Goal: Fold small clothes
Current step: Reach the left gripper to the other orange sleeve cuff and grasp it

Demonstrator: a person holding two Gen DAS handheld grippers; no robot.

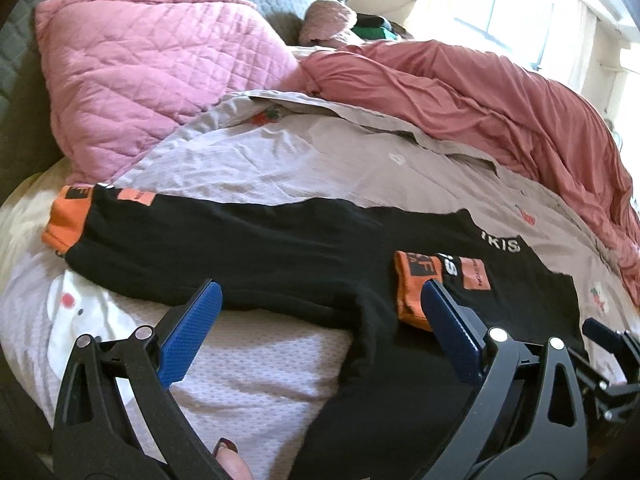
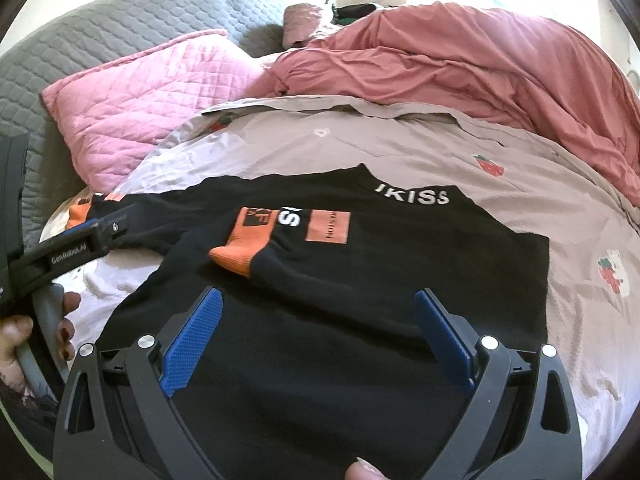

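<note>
A black top [image 1: 256,248] with orange cuffs and white lettering lies flat on the bed; it also shows in the right wrist view [image 2: 400,264]. One sleeve is folded across the body, its orange cuff [image 1: 412,292] lying on the chest [image 2: 244,244]. The other sleeve stretches out left, ending in an orange cuff [image 1: 66,220]. My left gripper [image 1: 320,300] is open and empty, low over the garment's near edge by the armpit. My right gripper [image 2: 318,308] is open and empty, above the lower body of the top.
A pink quilted pillow [image 1: 152,76] lies at the back left against a grey quilted headboard [image 2: 100,32]. A bunched red-pink blanket [image 1: 500,108] fills the back right. The bed cover [image 2: 440,148] is mauve with strawberry prints.
</note>
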